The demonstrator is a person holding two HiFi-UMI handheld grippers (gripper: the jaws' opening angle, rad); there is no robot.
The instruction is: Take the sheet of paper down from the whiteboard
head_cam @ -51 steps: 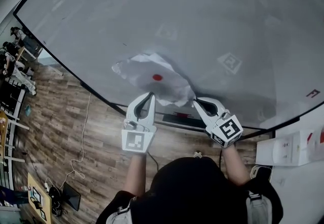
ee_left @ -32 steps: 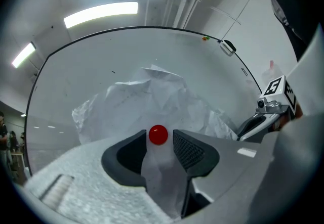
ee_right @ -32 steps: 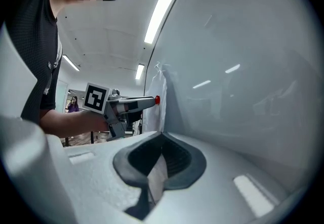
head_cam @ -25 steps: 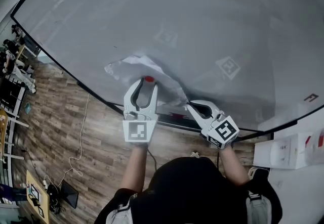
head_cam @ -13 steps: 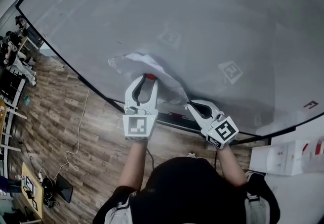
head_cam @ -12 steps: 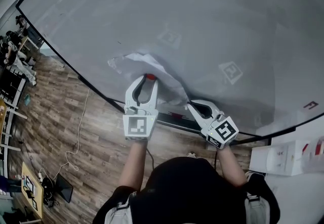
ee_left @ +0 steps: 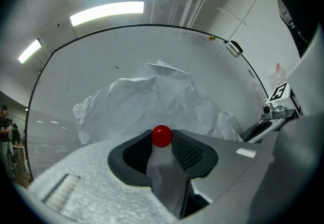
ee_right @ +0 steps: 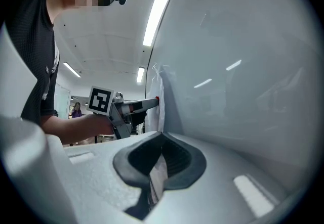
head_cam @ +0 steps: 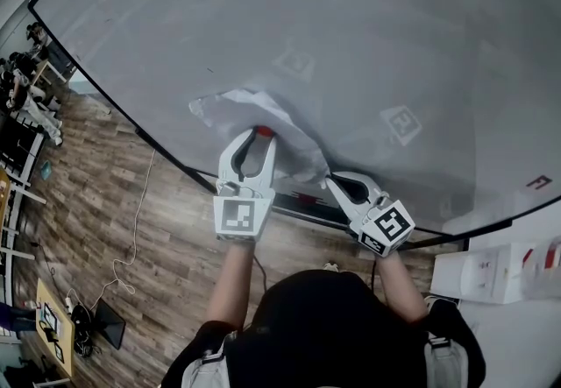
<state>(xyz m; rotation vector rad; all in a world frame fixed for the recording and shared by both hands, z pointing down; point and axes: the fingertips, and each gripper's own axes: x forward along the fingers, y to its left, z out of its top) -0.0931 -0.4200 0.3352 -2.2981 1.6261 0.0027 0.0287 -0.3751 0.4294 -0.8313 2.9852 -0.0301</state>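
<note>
Whiteboard [head_cam: 351, 27] | left tongs [ee_left: 162, 143] just closing on red magnet [ee_left: 162, 135] | right tongs [ee_right: 161, 139] pinch sheet of paper [ee_left: 152, 96], its edge hidden inside

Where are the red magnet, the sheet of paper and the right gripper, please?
red magnet [ee_left: 161, 136]: left gripper view, centre of its round red top.
sheet of paper [ee_left: 152, 97]: left gripper view, its crumpled middle.
right gripper [head_cam: 332, 179]: head view, midway between its fingertips.

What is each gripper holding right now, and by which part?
The right gripper pinches the paper by its lower right corner. The left gripper, jaws just closing, grips the red magnet by its sides, pads apparently touching.
</note>
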